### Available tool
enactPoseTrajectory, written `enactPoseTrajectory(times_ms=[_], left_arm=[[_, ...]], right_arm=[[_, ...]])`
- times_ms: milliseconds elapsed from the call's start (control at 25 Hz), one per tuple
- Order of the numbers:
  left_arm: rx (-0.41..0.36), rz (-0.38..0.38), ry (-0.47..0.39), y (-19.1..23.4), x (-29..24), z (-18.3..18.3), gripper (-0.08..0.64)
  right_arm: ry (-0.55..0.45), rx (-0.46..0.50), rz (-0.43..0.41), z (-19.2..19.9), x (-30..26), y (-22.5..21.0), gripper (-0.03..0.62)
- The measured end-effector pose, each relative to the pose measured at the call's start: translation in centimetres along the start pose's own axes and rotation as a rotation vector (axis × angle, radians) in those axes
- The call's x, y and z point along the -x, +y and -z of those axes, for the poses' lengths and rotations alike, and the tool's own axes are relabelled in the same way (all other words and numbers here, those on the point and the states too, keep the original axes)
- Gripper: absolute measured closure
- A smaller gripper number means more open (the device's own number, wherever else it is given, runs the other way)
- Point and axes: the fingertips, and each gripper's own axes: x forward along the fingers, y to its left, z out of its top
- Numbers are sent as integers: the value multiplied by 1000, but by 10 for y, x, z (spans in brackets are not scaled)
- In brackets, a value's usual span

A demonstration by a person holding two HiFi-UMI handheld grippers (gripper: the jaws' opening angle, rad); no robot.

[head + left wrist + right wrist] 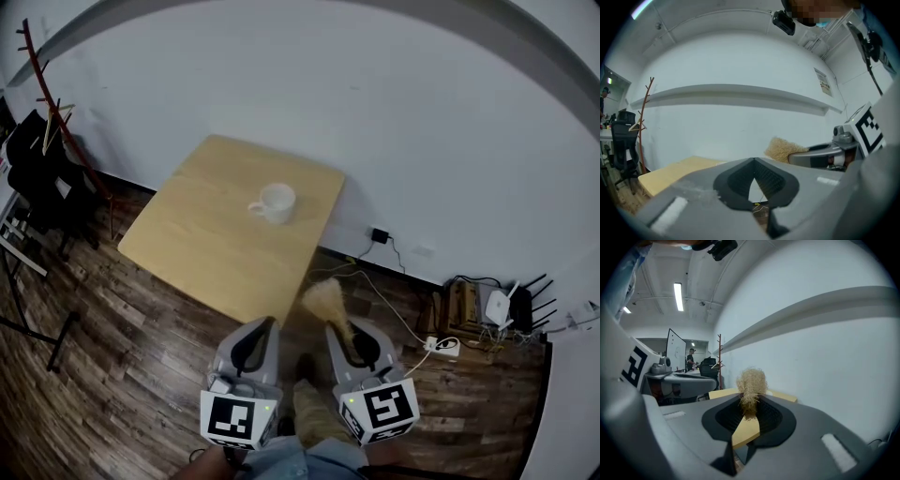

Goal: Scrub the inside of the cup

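- Well up the middle of the head view, the white cup (273, 202) stands upright on the pale, smooth-grained wooden tabletop (202, 234). Its looped handle is turned toward the frame's left.
- The left claw (753, 162) is pinched together, its dark ribbed pads meeting at the tips with nothing between them.
- The right claw (749, 405) is clamped on a scrub brush (751, 380), and the brush's frizzy, straw-coloured bristles puff out past the pads as a rounded tuft.
- Both claws hang low in the head view over the dark plank floor (122, 347), well apart from the cup.
- A white power strip (441, 346) with thin cables lies on the floor at lower right.
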Motion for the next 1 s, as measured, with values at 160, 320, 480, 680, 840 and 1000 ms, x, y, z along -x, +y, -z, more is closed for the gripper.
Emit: enactPoseTrajectory(times_ms=[160,320,480,680,840,1000], left_arm=[[-33,-2,9,19,-55,-13,540],[-54,10,-21,35,-103,-35,540],[-61,-27,-28,55,-130,-53,540],[-56,-74,-58,76,-150,-78,540],[-61,-94,-68,95,-153,-83,540],[-40,-90,-57,120,-158,-70,540]], right_arm=[[4,-21,-5,-4,-48,-37,523],[4,-31,-40,-18,-97,-62,522],[-23,-24,-85,-42,-135,-77,522],[-74,1,-116,-77,-163,-90,522],[-70,14,-120,-82,-182,-88,522],[-24,18,-106,-69,-202,-82,522]])
